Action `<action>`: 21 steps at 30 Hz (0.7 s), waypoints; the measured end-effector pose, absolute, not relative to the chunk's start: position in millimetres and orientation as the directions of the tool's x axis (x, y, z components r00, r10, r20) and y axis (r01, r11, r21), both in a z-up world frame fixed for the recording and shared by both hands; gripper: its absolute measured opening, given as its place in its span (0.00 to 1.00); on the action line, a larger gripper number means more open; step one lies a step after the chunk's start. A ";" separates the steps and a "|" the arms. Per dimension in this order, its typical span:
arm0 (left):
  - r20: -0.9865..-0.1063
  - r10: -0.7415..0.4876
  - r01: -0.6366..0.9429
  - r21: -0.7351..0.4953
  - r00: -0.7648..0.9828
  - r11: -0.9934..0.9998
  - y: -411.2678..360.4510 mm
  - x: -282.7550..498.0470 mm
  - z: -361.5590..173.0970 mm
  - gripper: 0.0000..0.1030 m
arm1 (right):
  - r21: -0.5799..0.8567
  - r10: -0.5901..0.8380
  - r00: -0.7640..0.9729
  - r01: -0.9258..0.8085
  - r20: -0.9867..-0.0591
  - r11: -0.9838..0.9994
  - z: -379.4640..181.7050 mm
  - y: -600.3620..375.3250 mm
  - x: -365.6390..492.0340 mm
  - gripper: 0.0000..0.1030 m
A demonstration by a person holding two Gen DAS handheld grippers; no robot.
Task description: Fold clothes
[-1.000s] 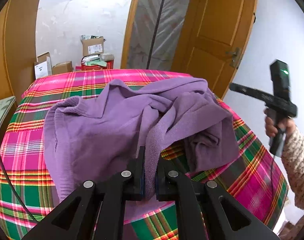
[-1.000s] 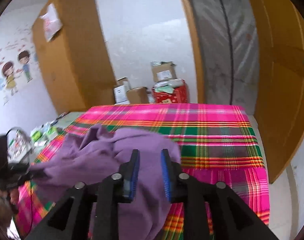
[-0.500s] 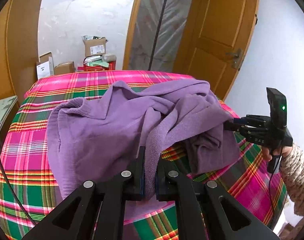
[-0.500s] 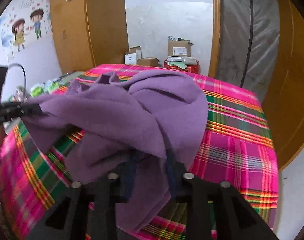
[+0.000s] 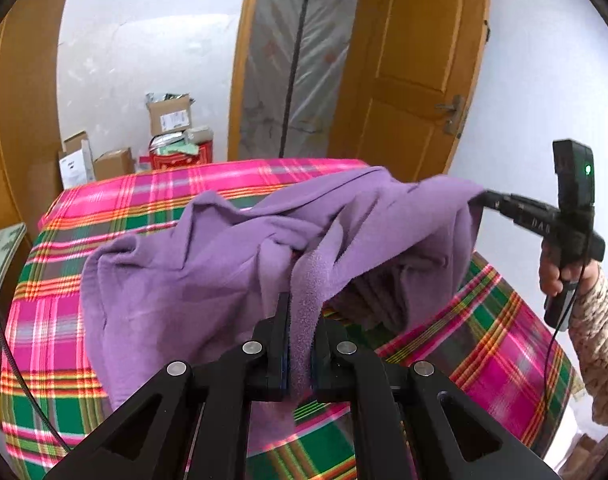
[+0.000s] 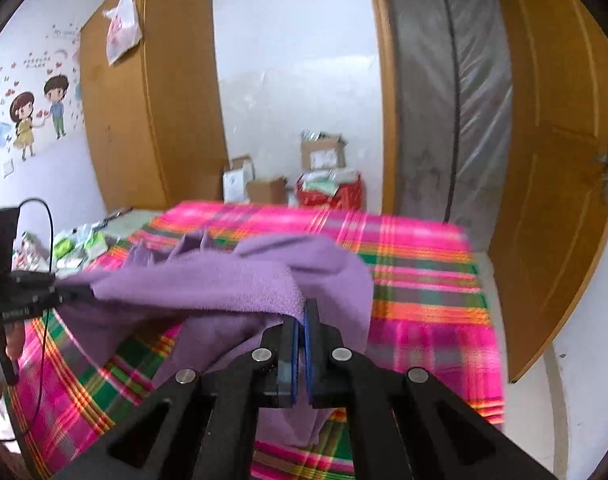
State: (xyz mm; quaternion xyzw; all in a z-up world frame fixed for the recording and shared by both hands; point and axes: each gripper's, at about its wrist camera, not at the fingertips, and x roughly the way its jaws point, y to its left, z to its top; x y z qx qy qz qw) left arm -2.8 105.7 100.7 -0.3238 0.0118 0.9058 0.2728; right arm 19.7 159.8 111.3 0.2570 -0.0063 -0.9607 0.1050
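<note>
A soft purple fleece garment (image 5: 232, 264) lies bunched over the pink, green and orange plaid cloth (image 5: 499, 344) covering the table, with its near part lifted off that cloth. The black two-finger left gripper (image 5: 300, 336) pinches a thick folded edge of the garment at the cloth's near side. The black right gripper (image 6: 301, 334), blue-padded, clamps another edge and holds it raised above the cloth's right side. Cardboard boxes (image 5: 170, 118) stand beyond the cloth's far edge.
</note>
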 end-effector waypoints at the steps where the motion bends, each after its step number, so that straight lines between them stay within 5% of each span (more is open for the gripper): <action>1: -0.593 0.490 -0.508 -0.154 -0.638 -0.847 108.6 -2.1 101.2 0.07 | 0.062 -0.193 -0.856 0.187 -0.480 -0.980 116.7 161.7 22.7 0.02; 13: -0.602 0.531 -0.569 -0.149 -0.596 -0.808 141.0 5.9 102.2 0.08 | -0.019 -0.112 -0.927 0.128 -0.357 -0.992 168.6 163.9 63.5 0.02; 21: -0.626 0.541 -0.587 -0.158 -0.562 -0.794 150.9 12.8 91.0 0.08 | -0.064 -0.066 -0.927 0.096 -0.370 -0.993 160.7 163.3 93.5 0.02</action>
